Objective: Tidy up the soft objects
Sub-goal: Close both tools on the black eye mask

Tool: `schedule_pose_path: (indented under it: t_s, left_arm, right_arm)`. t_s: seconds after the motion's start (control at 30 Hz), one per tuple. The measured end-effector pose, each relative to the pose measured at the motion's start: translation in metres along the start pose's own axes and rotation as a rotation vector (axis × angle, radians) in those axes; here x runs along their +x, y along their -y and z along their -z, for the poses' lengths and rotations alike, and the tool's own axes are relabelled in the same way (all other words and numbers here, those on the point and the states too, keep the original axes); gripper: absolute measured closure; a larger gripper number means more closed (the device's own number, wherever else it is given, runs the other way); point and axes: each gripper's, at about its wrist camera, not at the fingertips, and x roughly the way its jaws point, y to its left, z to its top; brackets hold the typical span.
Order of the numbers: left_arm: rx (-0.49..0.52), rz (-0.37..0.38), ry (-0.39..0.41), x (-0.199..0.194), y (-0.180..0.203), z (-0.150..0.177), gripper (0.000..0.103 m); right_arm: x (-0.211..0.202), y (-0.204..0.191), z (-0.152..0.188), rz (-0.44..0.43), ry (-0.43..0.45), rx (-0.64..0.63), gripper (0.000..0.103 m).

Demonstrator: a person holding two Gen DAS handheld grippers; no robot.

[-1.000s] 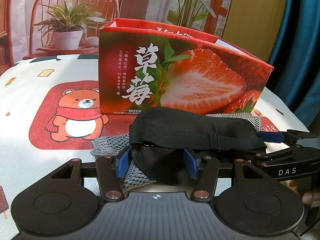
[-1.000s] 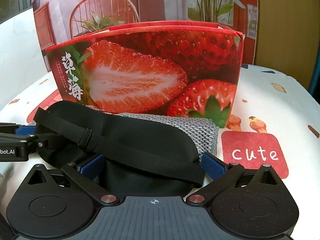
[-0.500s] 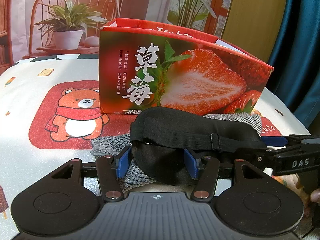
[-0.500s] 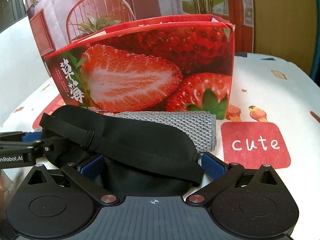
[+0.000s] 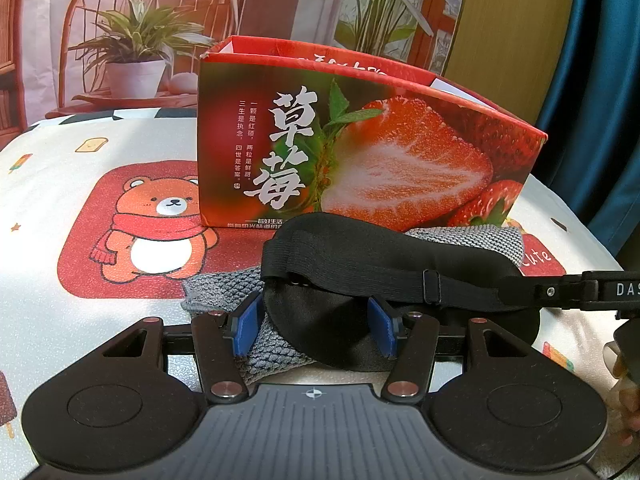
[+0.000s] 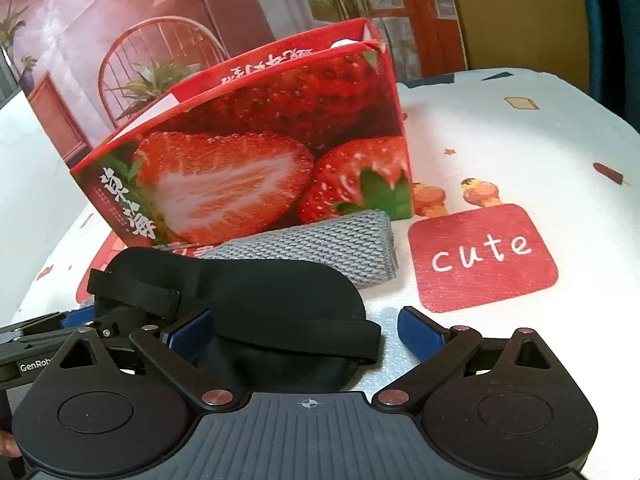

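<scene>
A black eye mask (image 5: 360,264) with an elastic strap lies on a folded grey knitted cloth (image 5: 472,240), both just in front of the strawberry box (image 5: 360,160). My left gripper (image 5: 314,330) stands open, low over the mask's left end. Its left pad is against the grey cloth and its right pad is over the mask. In the right wrist view the mask (image 6: 260,296) has its right end between the wide-apart fingers of my open right gripper (image 6: 304,334). The right pad is clear of the mask. One finger of the right gripper (image 5: 560,290) reaches in from the right edge.
The open-topped strawberry box (image 6: 260,140) stands upright behind the grey cloth (image 6: 320,244). The white tablecloth (image 5: 60,184) has a bear patch (image 5: 156,220) on the left and a red "cute" patch (image 6: 480,256) on the right. A blue curtain (image 5: 600,120) hangs far right.
The right gripper has drawn off to the right and rolled, so its view tilts. Its right pad now stands clear of the mask. The left gripper, mask and cloth have not moved.
</scene>
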Motion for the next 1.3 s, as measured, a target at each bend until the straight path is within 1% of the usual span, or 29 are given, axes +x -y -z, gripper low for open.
schedule_pose_path:
  t_s: [0.07, 0.17, 0.27, 0.3, 0.33, 0.37, 0.4, 0.43, 0.5, 0.67, 0.77, 0.8, 0.83, 0.87, 0.9, 0.97, 1.03, 1.17, 1.23, 1.3]
  left_arm:
    - [-0.002, 0.001, 0.000, 0.000, -0.001, 0.000, 0.043]
    - [0.000, 0.000, 0.001, 0.000, 0.000, 0.000, 0.044]
    - [-0.001, 0.001, 0.001, 0.000, 0.000, 0.000, 0.044]
    - [-0.003, 0.001, 0.001, 0.000, 0.000, 0.000, 0.044]
    - [-0.005, 0.002, 0.002, 0.000, 0.000, 0.000, 0.044]
    - [-0.007, 0.003, 0.002, 0.000, 0.000, 0.000, 0.044]
    - [-0.006, 0.003, 0.002, 0.000, 0.000, 0.001, 0.044]
    - [-0.005, 0.002, 0.002, 0.000, 0.000, 0.001, 0.044]
    - [-0.001, 0.001, 0.002, 0.000, 0.000, 0.001, 0.044]
    - [0.010, -0.007, 0.001, 0.000, 0.001, 0.001, 0.044]
    - [0.009, -0.007, 0.002, 0.000, 0.002, 0.001, 0.044]
    - [0.007, -0.006, 0.002, 0.000, 0.002, 0.001, 0.044]
    - [0.003, -0.004, 0.003, 0.000, 0.001, 0.001, 0.044]
    - [-0.003, -0.001, 0.003, 0.000, 0.000, 0.001, 0.044]
    - [-0.009, 0.003, 0.004, -0.001, -0.001, 0.000, 0.044]
    - [-0.028, 0.014, 0.003, -0.002, -0.003, -0.001, 0.043]
    - [-0.069, 0.044, 0.002, -0.005, -0.010, -0.003, 0.043]
    - [-0.205, 0.107, 0.016, -0.010, -0.028, -0.005, 0.044]
    - [-0.244, 0.114, 0.018, -0.012, -0.033, -0.006, 0.047]
    - [-0.255, 0.118, 0.021, -0.015, -0.035, -0.006, 0.053]
  right_arm:
    - [-0.001, -0.001, 0.001, -0.016, -0.006, 0.004, 0.006]
    - [0.000, -0.004, 0.003, -0.065, -0.016, 0.018, 0.006]
    - [0.001, -0.006, 0.002, -0.079, -0.012, 0.027, 0.007]
    - [0.001, -0.006, 0.002, -0.085, -0.007, 0.038, 0.013]
    - [0.000, -0.004, 0.001, -0.091, 0.001, 0.054, 0.028]
    - [-0.001, -0.003, 0.000, -0.091, 0.009, 0.061, 0.036]
    - [-0.002, -0.002, -0.001, -0.091, 0.020, 0.057, 0.047]
    - [-0.004, -0.003, -0.002, -0.089, 0.034, 0.050, 0.053]
    - [-0.010, -0.004, -0.004, -0.095, 0.073, 0.041, 0.059]
    - [-0.023, -0.006, -0.009, -0.137, 0.164, 0.030, 0.060]
    - [-0.023, -0.005, -0.010, -0.137, 0.170, 0.026, 0.061]
    - [-0.022, -0.004, -0.009, -0.132, 0.164, 0.022, 0.068]
    - [-0.021, -0.004, -0.009, -0.121, 0.156, 0.015, 0.080]
    - [-0.020, -0.003, -0.008, -0.107, 0.149, 0.009, 0.085]
    - [-0.019, -0.004, -0.008, -0.095, 0.145, 0.005, 0.092]
    - [-0.018, -0.002, -0.006, -0.079, 0.145, 0.007, 0.093]
    - [-0.019, -0.001, -0.006, -0.068, 0.156, 0.008, 0.094]
    - [-0.022, 0.002, -0.007, -0.059, 0.176, 0.015, 0.096]
    - [-0.023, 0.004, -0.007, -0.057, 0.180, 0.019, 0.096]
    - [-0.024, 0.004, -0.007, -0.056, 0.185, 0.018, 0.097]
